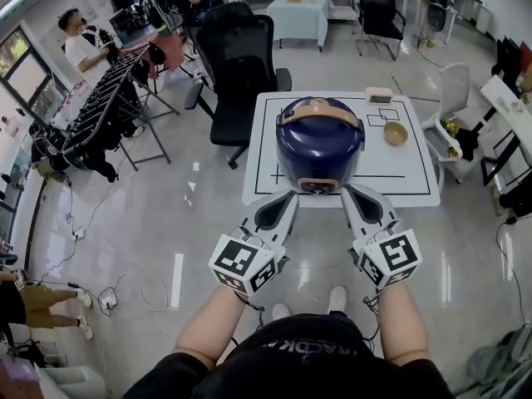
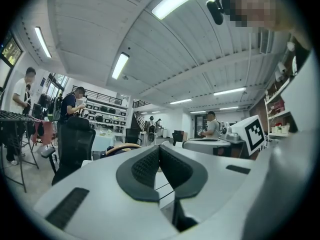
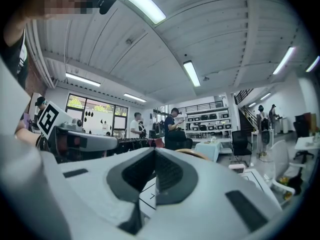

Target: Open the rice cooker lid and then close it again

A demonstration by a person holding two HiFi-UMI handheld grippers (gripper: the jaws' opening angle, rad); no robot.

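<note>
A dark blue rice cooker [image 1: 319, 144] with a tan handle stands on the white table [image 1: 416, 191], near its front edge, with the lid down. My left gripper [image 1: 288, 196] sits just short of the cooker's lower left side, and my right gripper [image 1: 348, 191] just short of its lower right. Both are shut with nothing between the pads, and both point level at the cooker. In the left gripper view the closed jaws [image 2: 159, 148] fill the foreground, with the tan handle [image 2: 122, 146] peeking over them. The right gripper view shows its closed jaws [image 3: 154, 151] and the handle [image 3: 192, 154] behind.
A small tan bowl [image 1: 396, 133] and a small white box [image 1: 379, 96] sit on the table's right side. A black office chair [image 1: 241, 61] stands behind the table on the left, a white chair [image 1: 449, 94] on the right. A garment rack [image 1: 104, 110] and floor cables [image 1: 116, 293] lie left.
</note>
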